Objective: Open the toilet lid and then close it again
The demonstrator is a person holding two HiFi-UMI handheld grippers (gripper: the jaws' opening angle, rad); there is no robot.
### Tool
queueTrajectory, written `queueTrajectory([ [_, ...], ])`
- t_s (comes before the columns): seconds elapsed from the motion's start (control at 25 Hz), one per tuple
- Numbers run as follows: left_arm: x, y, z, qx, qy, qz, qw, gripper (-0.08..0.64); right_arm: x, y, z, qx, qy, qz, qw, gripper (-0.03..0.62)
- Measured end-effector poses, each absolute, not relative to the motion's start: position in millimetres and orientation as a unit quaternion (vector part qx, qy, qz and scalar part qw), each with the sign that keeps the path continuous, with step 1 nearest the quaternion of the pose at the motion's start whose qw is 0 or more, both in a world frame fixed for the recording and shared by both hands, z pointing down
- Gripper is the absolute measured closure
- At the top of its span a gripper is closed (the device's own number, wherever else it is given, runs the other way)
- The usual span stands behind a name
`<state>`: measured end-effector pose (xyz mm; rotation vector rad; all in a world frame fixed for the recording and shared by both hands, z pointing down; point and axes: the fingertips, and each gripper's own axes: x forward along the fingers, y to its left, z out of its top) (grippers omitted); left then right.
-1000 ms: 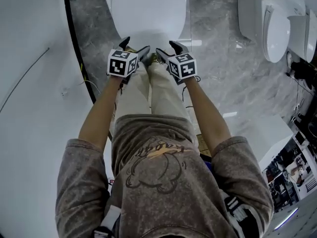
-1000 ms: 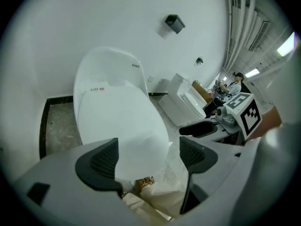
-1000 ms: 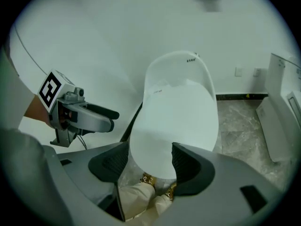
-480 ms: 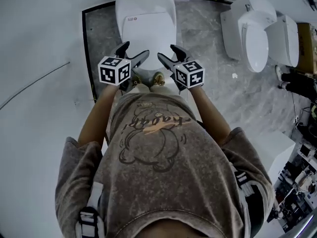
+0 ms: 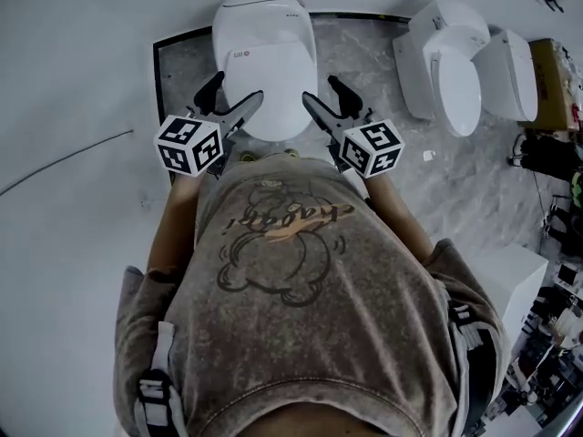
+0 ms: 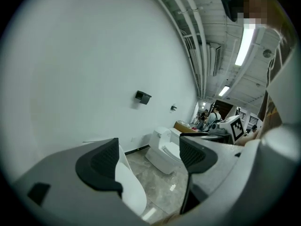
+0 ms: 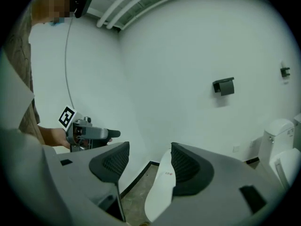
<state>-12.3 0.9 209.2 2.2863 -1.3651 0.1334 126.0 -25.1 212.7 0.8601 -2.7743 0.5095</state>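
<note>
Jaws on both grippers: released, set wide apart, nothing between them.

Left gripper view. The left gripper (image 6: pixel 148 159) points along a white wall (image 6: pixel 84 69). The toilet lid (image 6: pixel 129 192) shows as a white curve behind the left-hand pad, clear of it. Past the gap stand two further toilets (image 6: pixel 164 152) on a grey marble floor (image 6: pixel 160 187). Also here: a black wall fitting (image 6: pixel 142 97), ceiling pipes (image 6: pixel 188 27), a strip light (image 6: pixel 244 46), and people (image 6: pixel 207 117) far off, too small to detail. The right gripper (image 6: pixel 221 133) enters at the right edge, marker cube showing.

Right gripper view. Its own pads frame the lid nearly edge-on in the background, with a small red label (image 7: pixel 168 173) on it. The other gripper appears at left, held in a hand (image 7: pixel 51 135). The same black fitting hangs on the wall.

Head view. This is the only view with the whole fixture. The tank (image 5: pixel 264 7) sits at the wall and the lid looks to lie down over the bowl. One gripper is held at each side of the lid's front end, and contact cannot be made out. A patterned grey shirt (image 5: pixel 301 299) fills the lower frame.
</note>
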Motion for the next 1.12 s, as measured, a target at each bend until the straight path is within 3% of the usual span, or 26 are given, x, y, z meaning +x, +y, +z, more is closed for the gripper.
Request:
queueTrajectory([
  [0.08,-13.3,4.4,204.1,0.837,-0.498,0.035,0.225,0.158,126.3,-24.5,207.6,0.297,-0.939,0.142,0.098,0.338],
  [0.12,-15.4,5.7,203.5,0.835,-0.503,0.028,0.220,0.205,126.9,-23.9,206.9,0.301,-0.939,0.130,0.102,0.440],
  [0.16,-18.7,6.8,203.1,0.832,-0.511,0.020,0.213,0.344,127.5,-23.2,206.8,0.304,-0.939,0.122,0.104,0.500],
  [0.2,-22.3,7.6,202.7,0.829,-0.519,0.012,0.206,0.477,128.1,-22.7,206.9,0.308,-0.939,0.116,0.104,0.504],
  [0.28,-27.9,8.8,203.4,0.824,-0.533,0.002,0.192,0.537,129.7,-22.9,207.6,0.316,-0.938,0.105,0.096,0.540],
  [0.6,-31.0,5.5,225.1,0.805,-0.574,0.041,0.143,0.551,130.8,-24.4,225.6,0.341,-0.933,0.092,0.073,0.565],
  [1.12,-56.0,12.3,219.9,0.780,-0.607,0.037,0.146,0.551,135.3,-36.6,222.9,0.367,-0.921,0.106,0.072,0.565],
])
